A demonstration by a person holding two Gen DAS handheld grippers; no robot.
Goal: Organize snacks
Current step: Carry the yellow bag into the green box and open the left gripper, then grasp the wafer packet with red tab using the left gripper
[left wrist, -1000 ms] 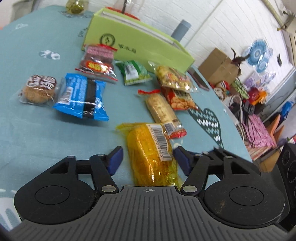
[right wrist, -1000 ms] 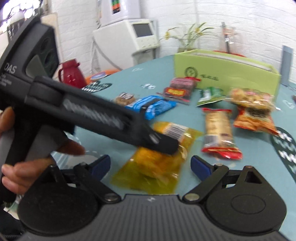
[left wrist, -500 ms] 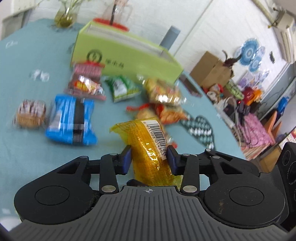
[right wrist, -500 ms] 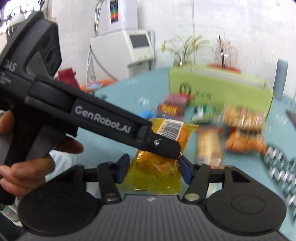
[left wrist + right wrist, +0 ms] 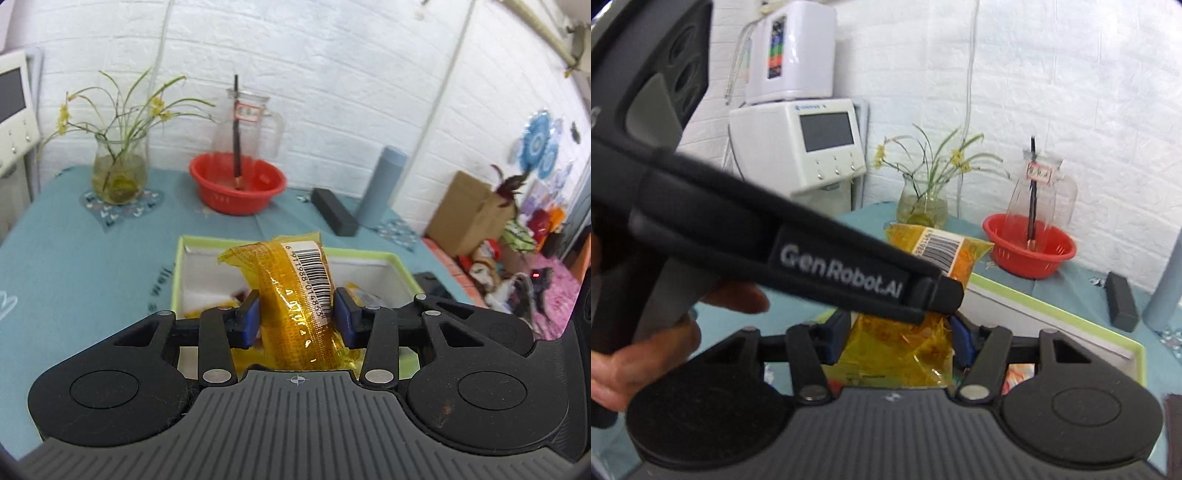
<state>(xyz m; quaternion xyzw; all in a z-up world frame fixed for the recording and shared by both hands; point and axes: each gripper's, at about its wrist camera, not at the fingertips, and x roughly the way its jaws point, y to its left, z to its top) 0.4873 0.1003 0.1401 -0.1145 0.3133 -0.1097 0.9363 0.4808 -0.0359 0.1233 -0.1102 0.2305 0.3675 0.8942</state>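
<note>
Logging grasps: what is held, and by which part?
Yellow snack packet, pinched across its middle by the left hand-held gripper; the right hand-held gripper flanks its lower end.

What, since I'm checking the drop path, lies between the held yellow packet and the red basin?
Left wrist view: far rim of the green box, then bare teal tablecloth.

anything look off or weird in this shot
One oddity: both tongs grip the same yellow snack packet. The left tongs pinch its middle over the green-rimmed box, and the right tongs squeeze its lower end, crumpling the wrapper. Nothing looks spilled or torn.
</note>
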